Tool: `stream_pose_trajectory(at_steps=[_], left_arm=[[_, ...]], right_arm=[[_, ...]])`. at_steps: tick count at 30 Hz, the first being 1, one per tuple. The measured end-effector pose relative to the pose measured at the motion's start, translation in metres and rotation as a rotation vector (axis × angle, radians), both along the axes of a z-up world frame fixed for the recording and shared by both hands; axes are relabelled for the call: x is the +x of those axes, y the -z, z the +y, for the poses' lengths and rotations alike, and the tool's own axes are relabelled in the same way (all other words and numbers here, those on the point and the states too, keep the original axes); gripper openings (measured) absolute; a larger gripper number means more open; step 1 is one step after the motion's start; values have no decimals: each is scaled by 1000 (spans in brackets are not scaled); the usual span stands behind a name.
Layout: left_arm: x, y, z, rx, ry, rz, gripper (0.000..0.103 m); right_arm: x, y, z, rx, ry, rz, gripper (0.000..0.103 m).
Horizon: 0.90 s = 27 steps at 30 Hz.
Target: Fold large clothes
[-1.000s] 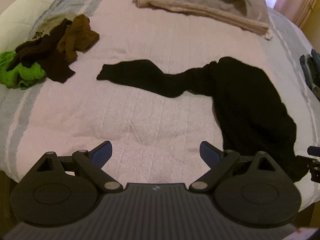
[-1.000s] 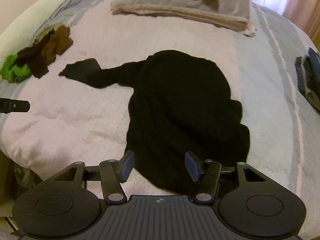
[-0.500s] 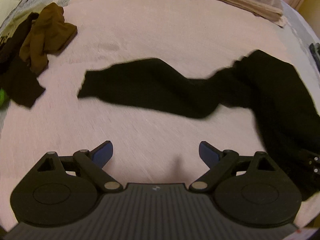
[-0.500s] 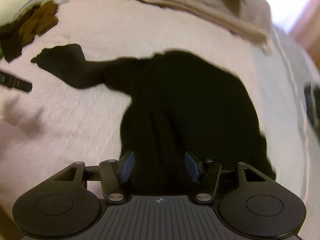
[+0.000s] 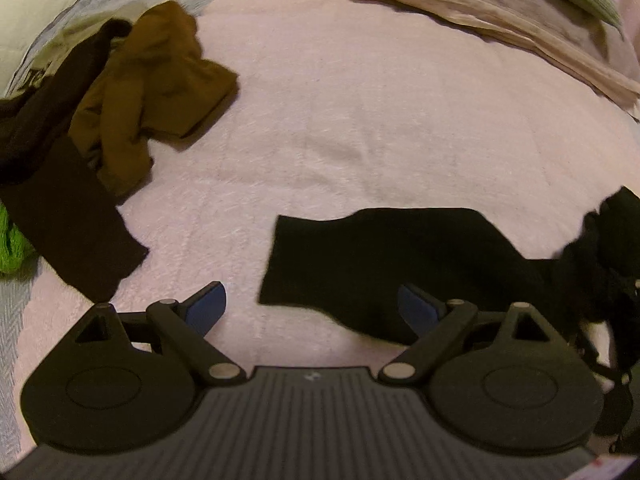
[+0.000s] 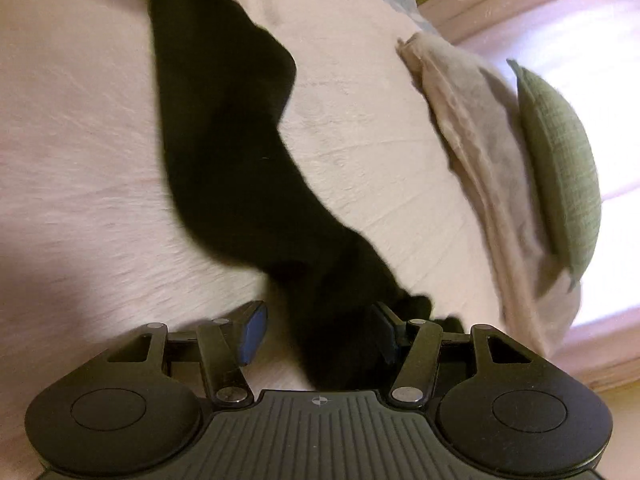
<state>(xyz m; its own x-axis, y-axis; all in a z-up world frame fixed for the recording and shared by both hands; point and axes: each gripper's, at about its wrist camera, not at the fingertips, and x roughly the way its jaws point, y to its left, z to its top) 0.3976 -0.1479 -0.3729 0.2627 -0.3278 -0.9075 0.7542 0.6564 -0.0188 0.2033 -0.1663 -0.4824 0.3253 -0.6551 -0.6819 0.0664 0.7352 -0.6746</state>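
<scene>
- Pink bed cover (image 5: 360, 128) is stretching across the whole bed, soft and a little wrinkled.
- A black garment (image 5: 392, 264) is lying flat on the cover, with one long sleeve reaching out to its square end.
- The left gripper (image 5: 310, 306) is hanging low over that sleeve end, with its jaws standing wide open.
- One blue pad is sitting over bare cover and the other is sitting over the black cloth; nothing is being squeezed between them.
- The right gripper (image 6: 318, 334) is pointing along the same black garment (image 6: 232, 152) from the other end.
- Its jaws are closing, and a thick bunch of black cloth is lying between them.
- The pad on the picture's right looks to be touching the cloth, while the blue pad on the left is showing a gap.
- A brown garment (image 5: 156, 88) is lying crumpled to the left, touching a dark brown garment (image 5: 60, 208).
- A bit of bright green cloth (image 5: 10, 248) is peeking out at the far left edge.
- A beige folded blanket (image 6: 472, 128) is resting at the head of the bed.
- A green pillow (image 6: 560, 160) is sitting on top of the blanket, by the bright window.
</scene>
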Motion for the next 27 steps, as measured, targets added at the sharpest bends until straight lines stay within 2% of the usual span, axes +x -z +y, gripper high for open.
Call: stream_pose_trajectory(at_steps=[1,4,7,11,15,18,21,24,25,26,27], left_arm=[[3,2,3,0,-10,4,91],[5,0,10,-5,-31,-4,91],[5,-7,13,-17,-45,-5,91],[-8,-20,10,-28,-35,-19,90],[-35,-29,-7,-38,17,-33,90],[-68,-36,-27,-49,78,-26,89],[-111,-42,-51,-72,162,-30,89],[-162,-46,-79,-93,245,-29,89],[-181,-46,-90,-97,273,-26,89],[-198,-46,-99,-98,296,-26,89],[-218,-46,-111,-100,321,-26,89]], right_arm=[[2,-2,-11,67,31,-27,2],[-5,-31,-28,148,92,-164,4],[-46,-96,-45,274,211,-420,4],[-126,-189,-66,395,358,-760,4],[-231,-275,-88,387,504,-1051,4],[-323,-319,-103,322,640,-1196,4],[-424,-335,-119,206,807,-1267,4],[-517,-314,-142,171,1004,-1284,4],[-550,-295,-153,175,1111,-1252,11],[-584,-271,-169,215,1264,-1210,27],[-612,-249,-181,260,1414,-1173,34]])
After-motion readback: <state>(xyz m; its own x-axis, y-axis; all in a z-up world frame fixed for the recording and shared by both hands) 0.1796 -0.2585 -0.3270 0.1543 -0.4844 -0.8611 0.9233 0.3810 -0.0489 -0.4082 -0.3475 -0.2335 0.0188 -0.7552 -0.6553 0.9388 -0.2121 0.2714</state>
